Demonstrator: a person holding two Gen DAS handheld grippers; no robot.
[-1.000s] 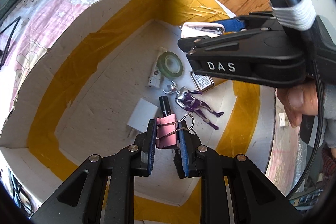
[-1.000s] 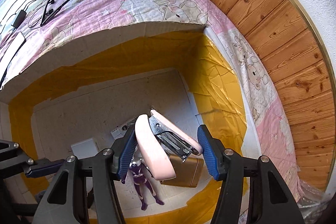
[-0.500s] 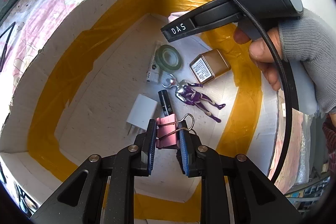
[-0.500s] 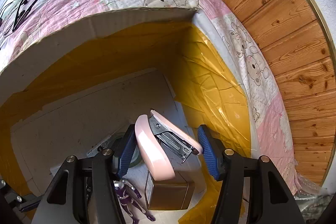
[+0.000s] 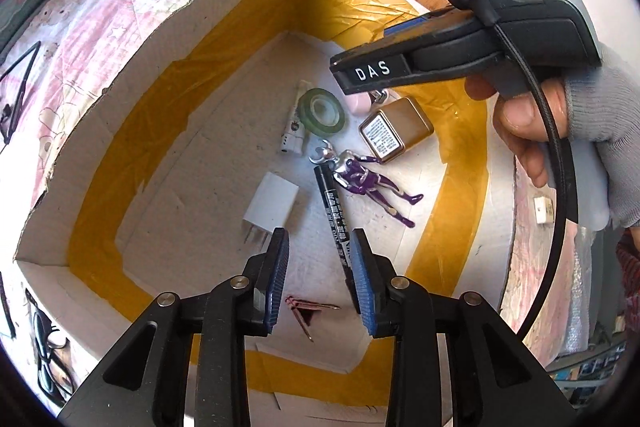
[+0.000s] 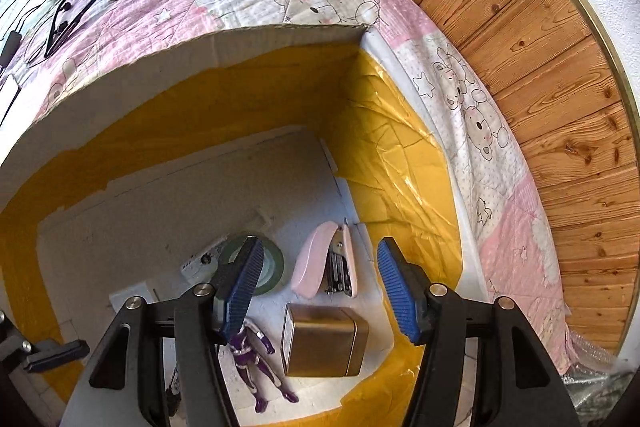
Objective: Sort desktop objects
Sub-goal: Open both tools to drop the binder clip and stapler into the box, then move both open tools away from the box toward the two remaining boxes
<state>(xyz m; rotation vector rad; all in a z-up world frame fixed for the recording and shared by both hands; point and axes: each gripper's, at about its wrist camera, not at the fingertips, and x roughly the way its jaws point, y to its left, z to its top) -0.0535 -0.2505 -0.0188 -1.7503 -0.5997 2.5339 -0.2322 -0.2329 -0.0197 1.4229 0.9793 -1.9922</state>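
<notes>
my left gripper [image 5: 320,279] hangs over the white cardboard box with yellow tape bands [image 5: 120,115], its jaws having just opened, empty; the pink binder clip [image 5: 306,309] lies on the bare floor below, wire arms pointing right. my right gripper [image 6: 320,287] stands wide and empty above the pink stapler [image 6: 326,261], which lies near the far right corner, long axis towards the back wall, beside the brass tin [image 6: 322,341].
</notes>
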